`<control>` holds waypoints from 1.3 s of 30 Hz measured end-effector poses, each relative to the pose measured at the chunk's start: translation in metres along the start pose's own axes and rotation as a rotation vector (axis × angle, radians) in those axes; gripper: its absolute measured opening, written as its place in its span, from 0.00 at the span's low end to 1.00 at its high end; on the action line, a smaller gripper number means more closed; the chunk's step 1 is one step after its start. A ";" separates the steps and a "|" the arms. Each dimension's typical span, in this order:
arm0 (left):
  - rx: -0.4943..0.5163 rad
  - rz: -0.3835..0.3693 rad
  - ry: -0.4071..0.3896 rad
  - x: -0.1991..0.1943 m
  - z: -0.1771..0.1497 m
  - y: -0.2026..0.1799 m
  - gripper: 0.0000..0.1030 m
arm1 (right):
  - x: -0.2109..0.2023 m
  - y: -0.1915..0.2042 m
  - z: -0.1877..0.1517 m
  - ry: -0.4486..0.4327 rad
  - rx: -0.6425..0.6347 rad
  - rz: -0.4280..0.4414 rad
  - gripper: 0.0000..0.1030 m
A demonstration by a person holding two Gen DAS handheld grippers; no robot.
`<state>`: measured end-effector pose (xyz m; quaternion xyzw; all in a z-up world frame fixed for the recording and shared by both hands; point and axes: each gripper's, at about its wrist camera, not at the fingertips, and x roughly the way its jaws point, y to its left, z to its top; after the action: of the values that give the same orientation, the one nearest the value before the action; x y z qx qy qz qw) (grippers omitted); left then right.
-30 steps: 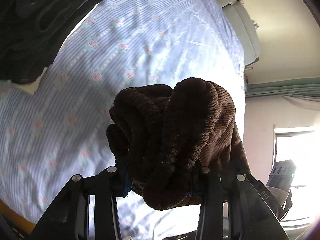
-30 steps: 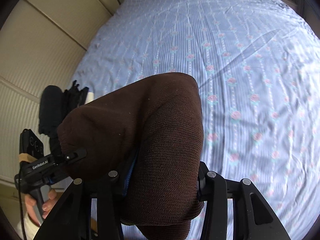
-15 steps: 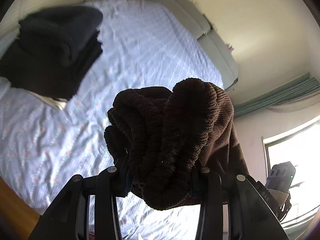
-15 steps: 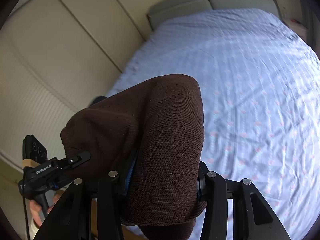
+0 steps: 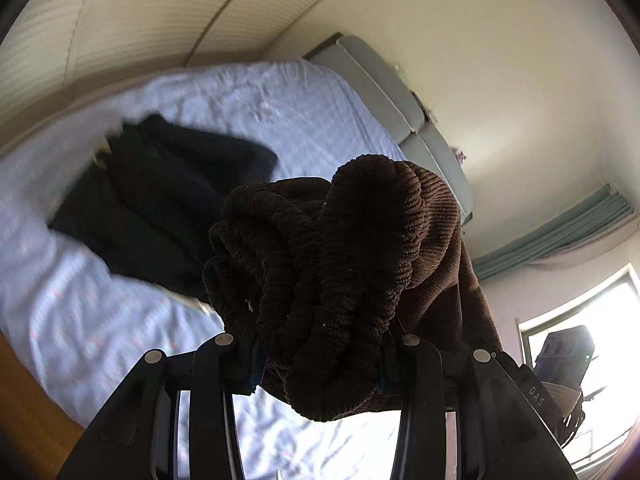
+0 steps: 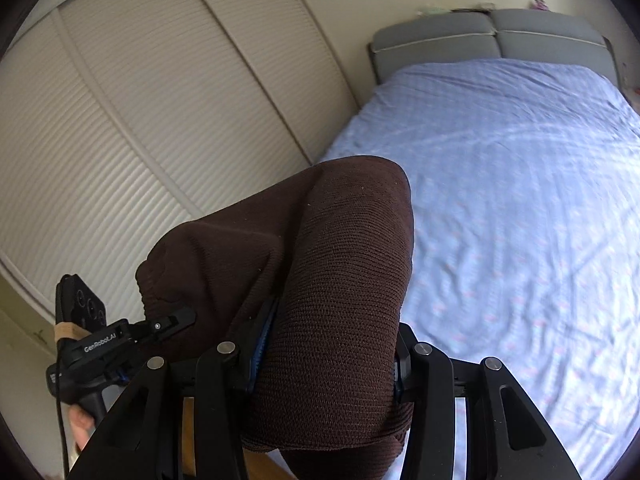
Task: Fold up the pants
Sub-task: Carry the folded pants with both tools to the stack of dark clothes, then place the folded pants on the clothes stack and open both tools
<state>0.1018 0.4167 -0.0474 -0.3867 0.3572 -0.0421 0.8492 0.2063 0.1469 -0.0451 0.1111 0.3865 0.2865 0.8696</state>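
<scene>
1. Left tool [image 5: 320,354]: jaws part-closed, clamped on a thick bunch of brown ribbed-knit pants [image 5: 332,280]; several gathered folds bulge up between and over the pads. The bunch looks like a waistband or hem edge, can't tell which.
2. Right tool [image 6: 326,354]: same state, jaws part-closed and pinching a smoother doubled wad of the same pants [image 6: 320,280]; cloth drapes over the top of the tool and hangs below it.
3. Right wrist view also catches the left tool [image 6: 120,336] off to the side, with fabric spanning between the two tools. A hand [image 6: 82,424] is on its handle.
4. Where the pants are: off the bed, held in the air by both tools. No part visibly touching the sheet in either view; the lower hanging end is hidden.
5. Further out: bed [image 6: 520,200] with pale blue floral sheet, bare in the right view. A stack of dark folded clothes [image 5: 160,204] sits on it in the left view, blurred.
6. Far: grey headboard [image 6: 492,36], louvred closet doors [image 6: 140,120], bright window [image 5: 580,320].
7. Step, my read: lift/shake-out stage, garment picked up by one edge before being spread. No fold made yet, so early in the task.
8. Next move likely calls for: both tools apart to stretch the edge, carry out over the bare sheet, lay the pants flat clear of the dark stack, grips kept until the cloth lands.
</scene>
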 end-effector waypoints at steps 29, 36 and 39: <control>0.063 0.314 0.244 0.115 0.197 0.180 0.67 | 0.256 0.066 0.049 0.233 0.022 -0.157 0.63; 0.068 0.408 0.311 0.118 0.192 0.201 0.87 | 0.276 0.058 0.041 0.316 0.042 -0.209 0.92; 0.075 0.425 0.329 0.116 0.193 0.197 0.89 | 0.275 0.058 0.043 0.329 0.045 -0.213 0.92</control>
<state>0.2712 0.6349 -0.1634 -0.2592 0.5619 0.0617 0.7831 0.3613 0.3562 -0.1594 0.0405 0.5392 0.1985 0.8175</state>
